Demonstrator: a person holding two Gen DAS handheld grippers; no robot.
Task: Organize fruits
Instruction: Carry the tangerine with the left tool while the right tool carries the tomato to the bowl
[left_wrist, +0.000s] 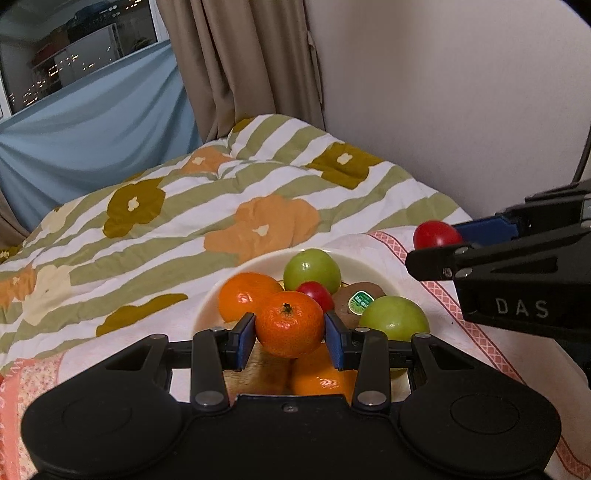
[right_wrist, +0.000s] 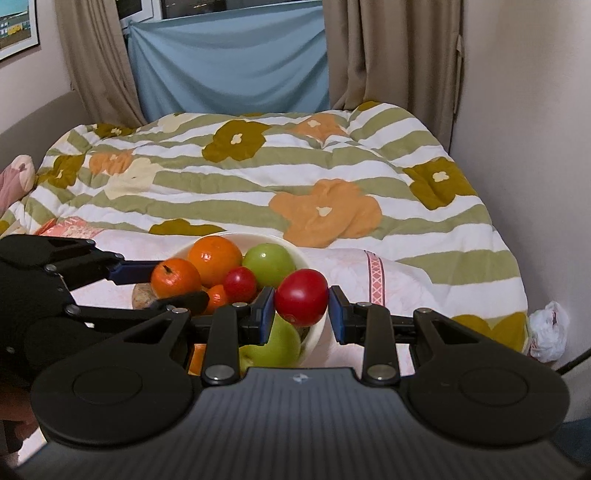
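Note:
A white bowl (left_wrist: 258, 264) on a pink cloth holds oranges, green apples (left_wrist: 312, 269), a small red fruit (left_wrist: 316, 293) and a kiwi (left_wrist: 356, 301). My left gripper (left_wrist: 290, 334) is shut on a mandarin orange (left_wrist: 290, 323) above the bowl's near side. My right gripper (right_wrist: 301, 314) is shut on a red tomato-like fruit (right_wrist: 301, 297) above the bowl's right edge; it also shows in the left wrist view (left_wrist: 436, 234). The left gripper with its mandarin (right_wrist: 175, 277) shows at the left of the right wrist view.
The bowl (right_wrist: 314, 332) sits on a bed with a flowered, striped quilt (right_wrist: 258, 177). A wall (left_wrist: 461, 92) runs along the right. Curtains (right_wrist: 391, 51) and a blue sheet hang behind. A white plastic bag (right_wrist: 548, 332) lies at the bed's right edge.

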